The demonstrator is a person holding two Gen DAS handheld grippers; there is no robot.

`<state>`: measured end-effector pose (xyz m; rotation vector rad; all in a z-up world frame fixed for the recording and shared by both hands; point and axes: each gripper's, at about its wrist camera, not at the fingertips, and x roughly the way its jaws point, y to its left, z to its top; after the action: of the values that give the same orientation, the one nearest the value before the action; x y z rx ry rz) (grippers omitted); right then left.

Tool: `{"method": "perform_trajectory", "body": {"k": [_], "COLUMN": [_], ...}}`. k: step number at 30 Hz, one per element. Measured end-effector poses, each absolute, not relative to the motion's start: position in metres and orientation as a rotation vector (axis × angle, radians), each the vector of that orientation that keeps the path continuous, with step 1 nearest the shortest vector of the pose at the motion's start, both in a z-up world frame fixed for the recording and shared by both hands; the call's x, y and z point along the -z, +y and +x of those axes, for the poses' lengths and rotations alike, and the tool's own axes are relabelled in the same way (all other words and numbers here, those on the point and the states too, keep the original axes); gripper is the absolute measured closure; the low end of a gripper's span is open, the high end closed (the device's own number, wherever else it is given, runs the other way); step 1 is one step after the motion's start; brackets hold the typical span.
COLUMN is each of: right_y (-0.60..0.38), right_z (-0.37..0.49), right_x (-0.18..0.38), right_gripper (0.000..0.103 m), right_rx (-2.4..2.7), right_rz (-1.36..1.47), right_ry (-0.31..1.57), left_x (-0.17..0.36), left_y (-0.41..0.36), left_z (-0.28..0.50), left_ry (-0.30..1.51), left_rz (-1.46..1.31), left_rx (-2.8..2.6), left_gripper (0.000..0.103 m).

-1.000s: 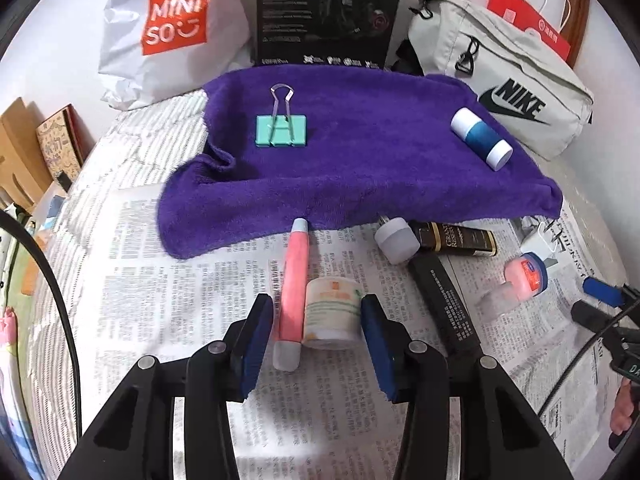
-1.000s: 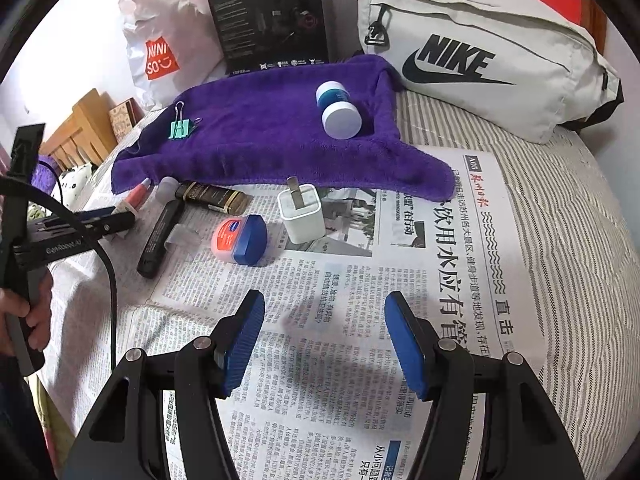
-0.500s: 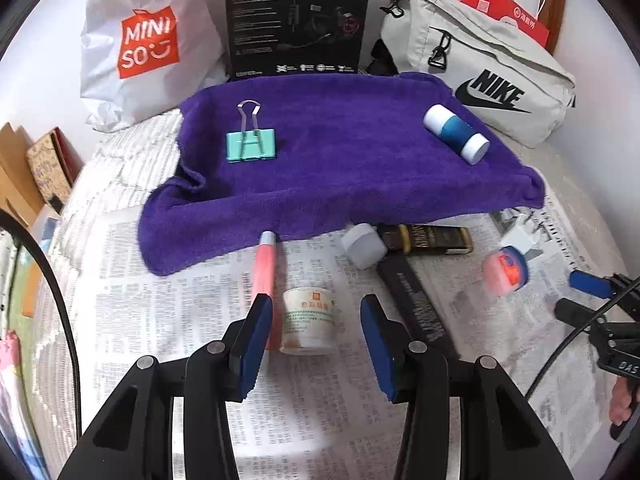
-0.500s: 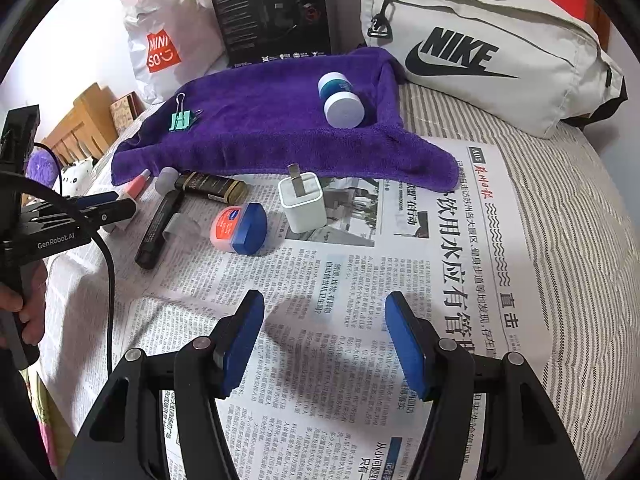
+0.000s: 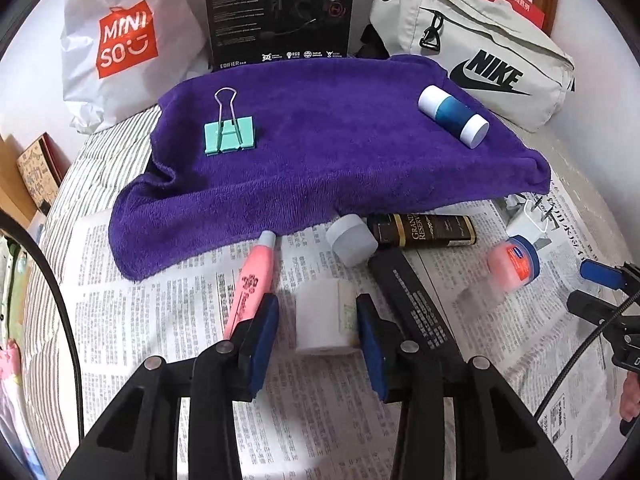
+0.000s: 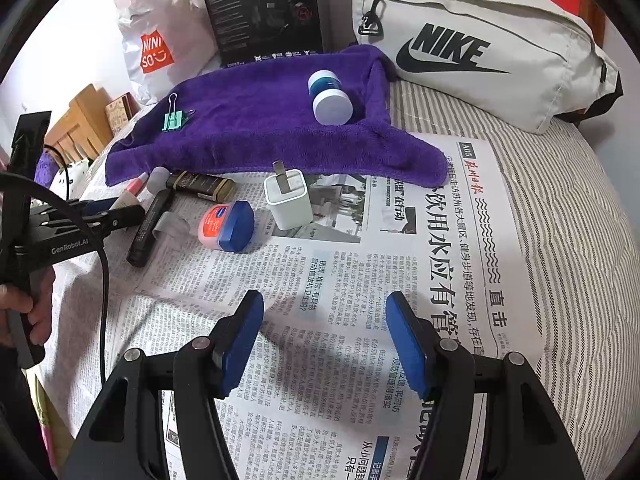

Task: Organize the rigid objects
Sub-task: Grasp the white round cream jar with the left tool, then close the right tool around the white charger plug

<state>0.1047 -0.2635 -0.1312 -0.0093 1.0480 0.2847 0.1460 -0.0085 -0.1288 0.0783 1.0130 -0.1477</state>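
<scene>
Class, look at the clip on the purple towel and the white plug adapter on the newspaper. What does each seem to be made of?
Binder clip: probably painted sheet metal, matte mint body, with shiny bare wire handles. Plug adapter: likely smooth, glossy white plastic, with a dull grey metal prong standing up from its top.

one binder clip [image 5: 229,135], two tubes [image 5: 250,285], one charger [image 6: 289,199]

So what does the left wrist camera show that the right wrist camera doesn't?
Only the left wrist view shows the small white jar between the pads of the left gripper, whose jaws are closing around it.

Only the right wrist view shows the right gripper open over bare newspaper, and the hand holding the left gripper.

Both show the purple towel with the green binder clip and blue-and-white bottle, plus the white charger.
</scene>
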Motion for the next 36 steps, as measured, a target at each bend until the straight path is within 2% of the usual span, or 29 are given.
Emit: {"method": "perform_trajectory", "body": {"k": [1,2,26,29,31,36], "right_y": [-0.263,-0.263,-0.234,-0.23,-0.229,-0.227], "right_z": [0.105,0.105,0.151,0.155,0.158,0.157], "right_x": [0.132,0.132,0.133,0.137,0.143,0.145], "right_gripper": [0.039,0.039,0.04,0.041,0.046,0.046], "right_rx": [-0.285,-0.284,-0.336,-0.344,-0.349,-0.338], "right_rz": [-0.013,-0.016,-0.072,-0.078,-0.071,-0.094], "right_ry": [1.049,1.049,0.959,0.951,0.953,0.93], "left_x": [0.129,0.128,0.127,0.127,0.128,0.129], "left_y": [-0.01,-0.01,-0.007,-0.007,-0.007,-0.008], "left_z": [0.146,0.146,0.129,0.127,0.124,0.121], "left_ry": [1.012,1.011,0.98,0.964,0.946,0.919], "left_rz": [0.084,0.087,0.049,0.046,0.047,0.039], "left_rx": [0.146,0.149,0.125,0.121,0.117,0.11], "left_gripper": [0.069,0.075,0.075,0.074,0.074,0.074]}}
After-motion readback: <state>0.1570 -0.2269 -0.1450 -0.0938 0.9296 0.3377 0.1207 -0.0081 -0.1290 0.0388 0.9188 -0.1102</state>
